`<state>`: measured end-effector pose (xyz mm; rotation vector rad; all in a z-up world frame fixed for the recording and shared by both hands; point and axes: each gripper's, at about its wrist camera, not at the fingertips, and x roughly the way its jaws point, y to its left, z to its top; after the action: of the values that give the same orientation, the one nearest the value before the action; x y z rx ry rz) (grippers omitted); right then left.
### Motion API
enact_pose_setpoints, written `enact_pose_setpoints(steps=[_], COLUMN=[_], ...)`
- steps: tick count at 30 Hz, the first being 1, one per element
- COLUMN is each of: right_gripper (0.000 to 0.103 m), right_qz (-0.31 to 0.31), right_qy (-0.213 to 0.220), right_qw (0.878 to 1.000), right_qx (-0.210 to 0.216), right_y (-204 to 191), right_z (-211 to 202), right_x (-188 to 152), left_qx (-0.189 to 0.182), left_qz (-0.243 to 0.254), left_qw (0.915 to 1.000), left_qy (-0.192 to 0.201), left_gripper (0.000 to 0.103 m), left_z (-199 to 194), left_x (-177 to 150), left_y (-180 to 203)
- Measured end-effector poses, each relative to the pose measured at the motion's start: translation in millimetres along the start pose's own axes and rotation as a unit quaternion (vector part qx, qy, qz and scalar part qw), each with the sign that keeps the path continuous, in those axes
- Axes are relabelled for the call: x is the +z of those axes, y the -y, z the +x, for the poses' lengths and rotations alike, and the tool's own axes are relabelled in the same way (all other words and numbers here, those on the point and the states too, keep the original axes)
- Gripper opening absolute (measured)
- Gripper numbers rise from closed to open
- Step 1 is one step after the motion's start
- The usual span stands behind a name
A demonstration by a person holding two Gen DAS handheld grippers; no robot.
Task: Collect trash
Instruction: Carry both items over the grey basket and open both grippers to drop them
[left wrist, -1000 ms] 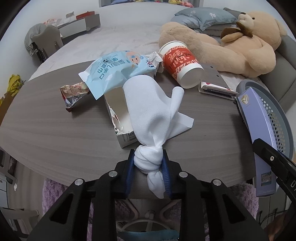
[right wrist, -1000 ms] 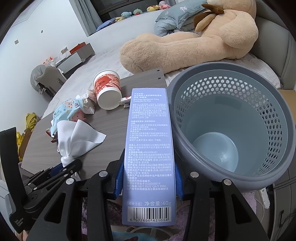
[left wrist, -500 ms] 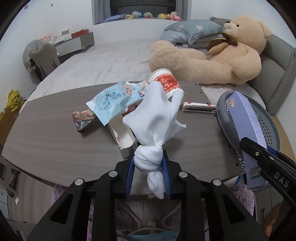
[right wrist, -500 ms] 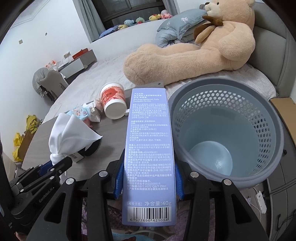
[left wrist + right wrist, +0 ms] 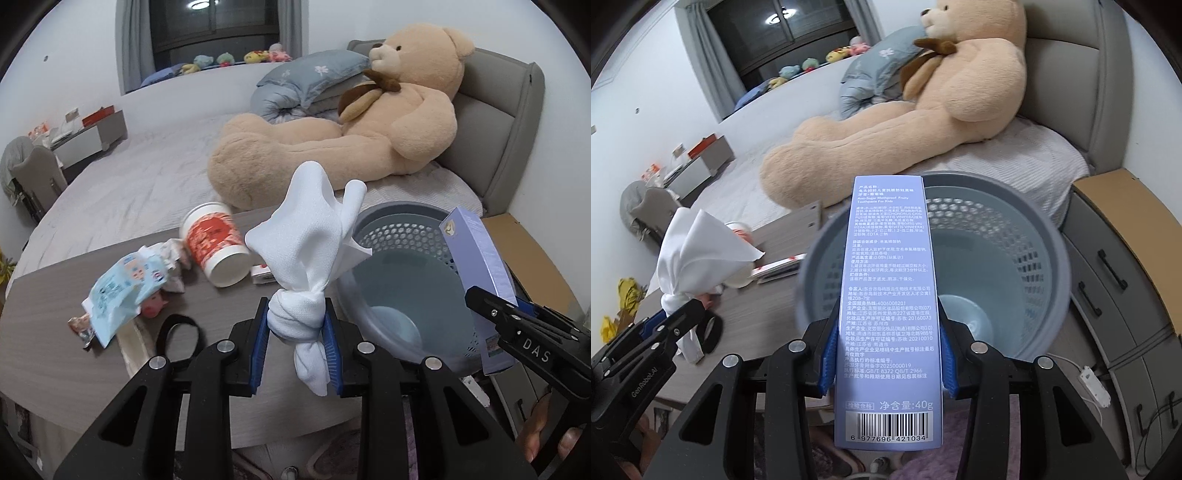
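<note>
A: In the left wrist view, what is changed from a second ago?

B: The knotted white cloth (image 5: 308, 258), clamped tight in the left gripper (image 5: 297, 341), is now carried off the table (image 5: 55, 354) and held at the near rim of the grey basket (image 5: 402, 236). The red cup (image 5: 216, 243) and blue wrapper (image 5: 123, 291) are left behind on the table.

A: And in the right wrist view?

B: The purple toothpaste box (image 5: 890, 306) is gripped at its sides by the half-closed right gripper (image 5: 888, 360) and is now brought over the basket's (image 5: 1045, 236) mouth, where before it was beside it. Both pieces are judged ready to be dropped; nothing is seen inside the basket yet.
</note>
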<state>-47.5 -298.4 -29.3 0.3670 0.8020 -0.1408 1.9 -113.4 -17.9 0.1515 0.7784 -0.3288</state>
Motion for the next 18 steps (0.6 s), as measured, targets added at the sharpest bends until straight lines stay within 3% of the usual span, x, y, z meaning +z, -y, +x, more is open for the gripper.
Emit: enact_pose_setpoints(steps=[8,18], right_gripper=[0.043,0.043], right_qz=[0.008,0.010], right_qy=[-0.023,-0.039], right_qw=[1.000,0.999], right_qx=[-0.018,-0.014], right_y=[32,53], right_z=[16,35], right_x=[10,23], left_qx=[-0.045,-0.066], left_qz=[0.034,0.056], left_qw=[0.9976,0.9939], left_qy=[-0.040,-0.069], left_gripper=[0.027,0.028], left_z=[46,79], left_x=[20,30], left_y=[44,74])
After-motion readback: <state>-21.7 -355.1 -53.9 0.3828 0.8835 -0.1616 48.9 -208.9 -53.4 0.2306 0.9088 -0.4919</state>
